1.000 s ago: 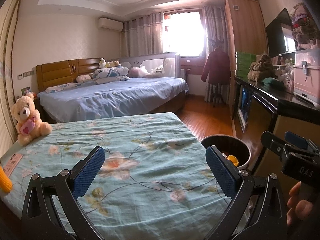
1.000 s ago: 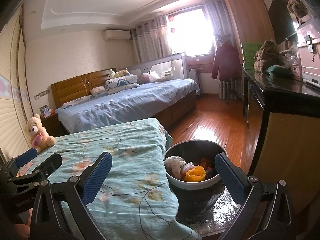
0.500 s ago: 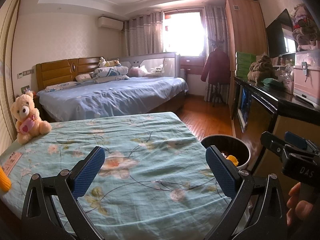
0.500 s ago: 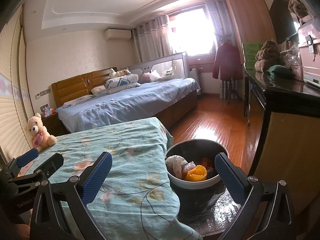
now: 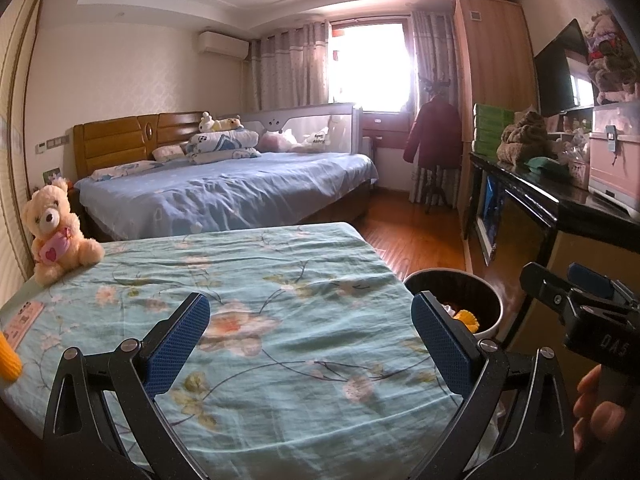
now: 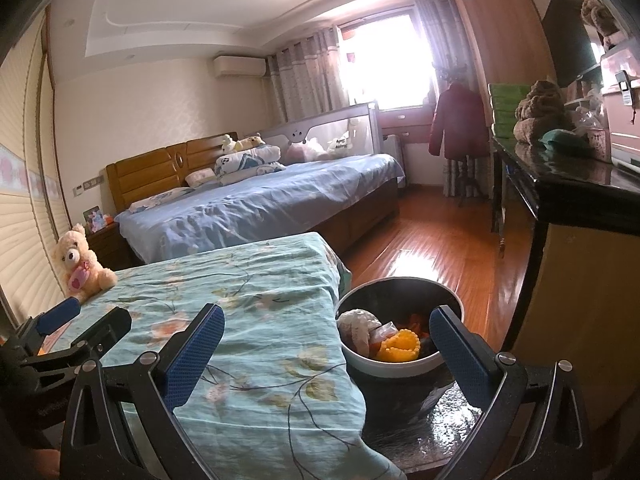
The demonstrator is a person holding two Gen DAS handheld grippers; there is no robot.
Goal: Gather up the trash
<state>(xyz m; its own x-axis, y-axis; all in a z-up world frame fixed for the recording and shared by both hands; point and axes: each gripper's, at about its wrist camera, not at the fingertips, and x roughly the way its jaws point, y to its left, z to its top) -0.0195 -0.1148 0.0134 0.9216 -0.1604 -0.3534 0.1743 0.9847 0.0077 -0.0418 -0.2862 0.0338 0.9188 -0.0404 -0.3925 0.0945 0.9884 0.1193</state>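
Left gripper [image 5: 310,340]: jaws spread wide, nothing held, poised level above the floral bedsheet [image 5: 256,320]. Right gripper [image 6: 326,344]: jaws likewise wide apart and empty, straddling the sheet's right edge and the trash bin [image 6: 400,364]. The bin stands on the floor just beside the sheet's right edge, nearer the right gripper's right finger. It holds a yellow ridged item [image 6: 400,350] and a crumpled white wad [image 6: 358,326]. A teddy bear [image 5: 56,232] sits at the sheet's far left corner. Fingers of a hand [image 5: 596,408] show under the right gripper's body.
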